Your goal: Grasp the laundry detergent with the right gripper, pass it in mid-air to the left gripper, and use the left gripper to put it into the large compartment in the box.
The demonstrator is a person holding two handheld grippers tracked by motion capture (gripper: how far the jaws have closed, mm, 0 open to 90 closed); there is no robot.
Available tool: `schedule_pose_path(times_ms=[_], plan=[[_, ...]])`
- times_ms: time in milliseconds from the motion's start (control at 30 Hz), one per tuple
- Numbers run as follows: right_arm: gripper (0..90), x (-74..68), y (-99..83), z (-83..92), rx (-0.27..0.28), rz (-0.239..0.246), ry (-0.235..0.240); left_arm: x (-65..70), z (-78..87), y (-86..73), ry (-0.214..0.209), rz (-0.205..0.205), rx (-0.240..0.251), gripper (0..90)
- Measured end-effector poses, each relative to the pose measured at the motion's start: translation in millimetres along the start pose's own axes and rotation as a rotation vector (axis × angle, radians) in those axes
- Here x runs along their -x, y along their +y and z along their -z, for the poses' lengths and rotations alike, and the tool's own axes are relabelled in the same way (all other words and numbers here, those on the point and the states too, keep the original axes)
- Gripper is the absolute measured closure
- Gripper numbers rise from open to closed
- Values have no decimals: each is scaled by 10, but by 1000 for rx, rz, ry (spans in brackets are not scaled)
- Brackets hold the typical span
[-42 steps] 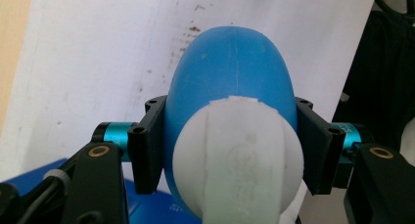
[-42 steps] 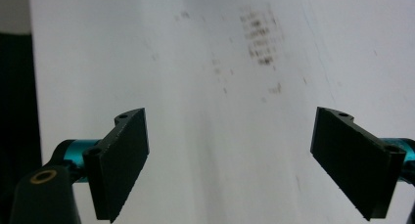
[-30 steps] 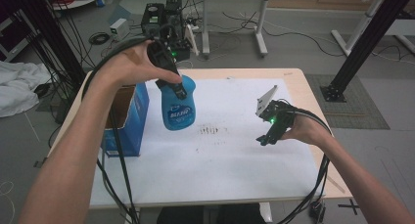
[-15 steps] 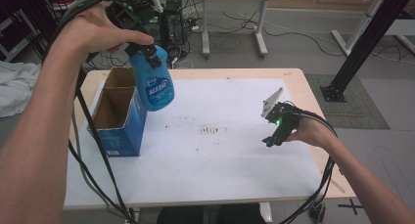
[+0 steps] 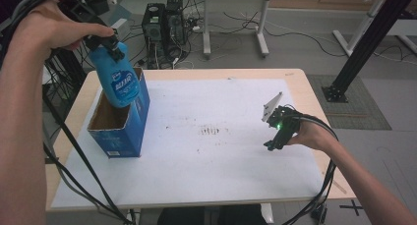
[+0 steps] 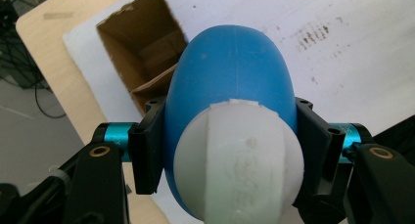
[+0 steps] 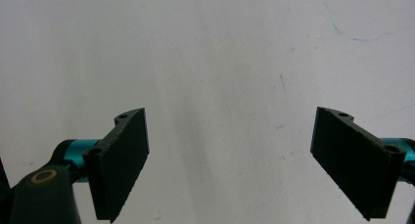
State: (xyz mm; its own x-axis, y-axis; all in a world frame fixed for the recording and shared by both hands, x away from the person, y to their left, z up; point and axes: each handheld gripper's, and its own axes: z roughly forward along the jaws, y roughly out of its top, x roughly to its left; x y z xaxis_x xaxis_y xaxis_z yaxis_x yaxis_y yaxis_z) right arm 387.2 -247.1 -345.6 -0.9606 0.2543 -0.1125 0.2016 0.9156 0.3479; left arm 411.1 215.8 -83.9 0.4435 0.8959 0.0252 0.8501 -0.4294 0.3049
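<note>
There is 1 blue bottle clamped in the left tool above 1 open blue box on the bench — the right tool, jaws spread, grips nothing.

White label patch with illegible blue lettering on the side of the blue bottle, seen in the high view; too small and blurred to spell out. Raised, moulded marks on the bottle's white cap in the left gripper view, likewise unreadable. Small pale print near the bottom of the blue cardboard box by the left edge of the table, too small to make out. Dark smudged marks on the white sheet near the table's middle, not letters. A black cross mark on the floor at the lower right. No legible word, brand or number anywhere.
</note>
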Motion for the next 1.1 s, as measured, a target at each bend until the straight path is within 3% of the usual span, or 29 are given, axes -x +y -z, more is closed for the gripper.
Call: schedule_pose_path(times_ms=[100, 300, 467, 767, 1100], plan=[[135, 1, -5, -8, 0, -1, 0, -54, -11, -30, 20, 1, -8, 379], [135, -12, -10, -12, 7, -4, -6, -189, -92, -121, 47, 49, -22, 379], [135, -20, -27, -16, 2, -5, -7, -263, -241, -193, 59, 70, -37, 379], [135, -35, -36, -31, 3, -5, -4, -318, -499, -252, 38, 80, -76, 379], [135, -70, -32, -75, -9, -3, -5, -357, -885, -318, 8, 63, -112, 379]])
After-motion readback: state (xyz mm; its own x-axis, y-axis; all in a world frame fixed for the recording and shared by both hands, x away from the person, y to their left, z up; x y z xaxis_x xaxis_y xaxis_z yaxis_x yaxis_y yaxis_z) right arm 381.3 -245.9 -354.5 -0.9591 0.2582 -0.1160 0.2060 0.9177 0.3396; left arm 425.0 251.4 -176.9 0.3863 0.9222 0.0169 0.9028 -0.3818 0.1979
